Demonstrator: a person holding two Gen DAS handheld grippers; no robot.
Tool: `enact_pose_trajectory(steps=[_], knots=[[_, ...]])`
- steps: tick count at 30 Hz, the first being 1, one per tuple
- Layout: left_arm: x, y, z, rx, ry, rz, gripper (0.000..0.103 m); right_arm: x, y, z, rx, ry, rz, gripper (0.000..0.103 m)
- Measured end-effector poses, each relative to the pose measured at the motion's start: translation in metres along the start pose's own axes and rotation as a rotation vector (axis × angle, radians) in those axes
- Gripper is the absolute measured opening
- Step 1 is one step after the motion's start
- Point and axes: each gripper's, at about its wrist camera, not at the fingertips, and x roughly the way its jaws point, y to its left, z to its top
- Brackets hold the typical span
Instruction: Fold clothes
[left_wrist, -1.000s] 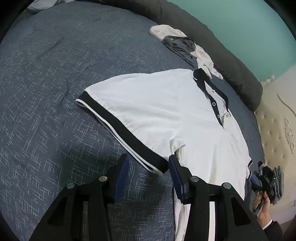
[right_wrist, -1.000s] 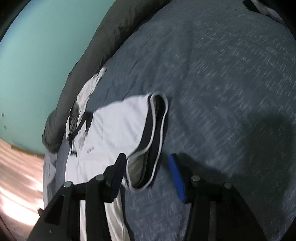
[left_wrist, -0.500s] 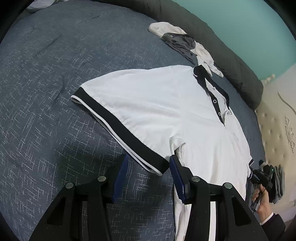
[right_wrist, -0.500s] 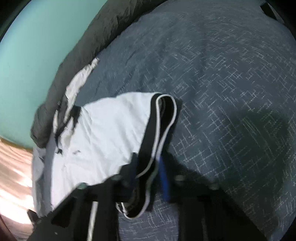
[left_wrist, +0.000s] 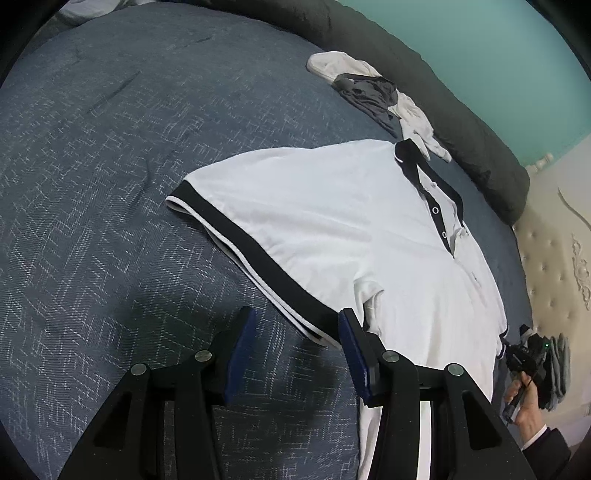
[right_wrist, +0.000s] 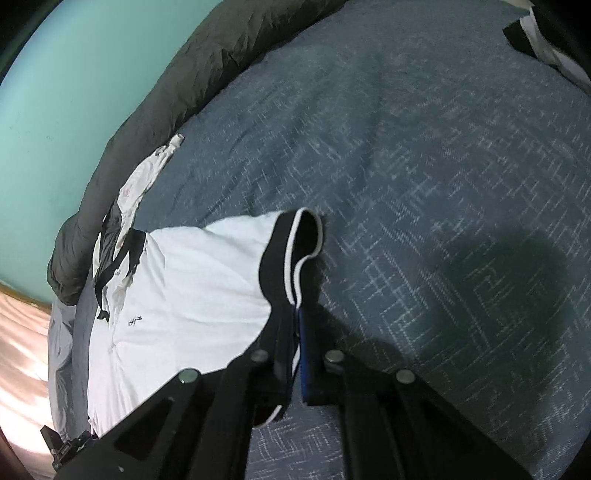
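Polo shirt (left_wrist: 332, 229), white with black trim, lies spread face up on the blue-grey bedspread (left_wrist: 110, 184) in front of us. Nearest to us in the left wrist view, our left gripper (left_wrist: 295, 328) hangs over the end of the shirt's left sleeve cuff (left_wrist: 258, 258), jaws apart, the black cuff band running between the blue pads without either pad pressing on it. In the right wrist view our right gripper (right_wrist: 295, 321) has its jaws pinched together on the other sleeve cuff (right_wrist: 291, 254), whose black band with white piping rises out of the pads and curls open above them. The same gripper shows small at the far right of the left view, held in our right hand (left_wrist: 524, 406) beside a dark sleeve end.

Beyond the sleeves the shirt's body lies mostly flat, with some creases near the chest. The black collar and button placket (left_wrist: 436, 199) point away from us. Just past the collar a crumpled heap of white and grey clothes (left_wrist: 376, 96) rests on the bedspread. Behind it a dark rolled duvet (left_wrist: 461, 122) runs along the bed's edge, against a teal wall (left_wrist: 461, 44). A tufted cream headboard (left_wrist: 554, 266) stands at the right.
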Motion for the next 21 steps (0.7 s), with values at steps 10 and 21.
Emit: enact_pose_trajectory(steps=[10, 21], knots=[[0.005, -0.002, -0.006, -0.057, 0.002, -0.072, 0.05, -0.013, -0.004, -0.007, 0.092, 0.027, 0.059, 0.006], [0.021, 0.009, -0.011, -0.179, -0.018, -0.122, 0.045, -0.021, 0.021, -0.027, 0.082, 0.08, 0.175, 0.037]])
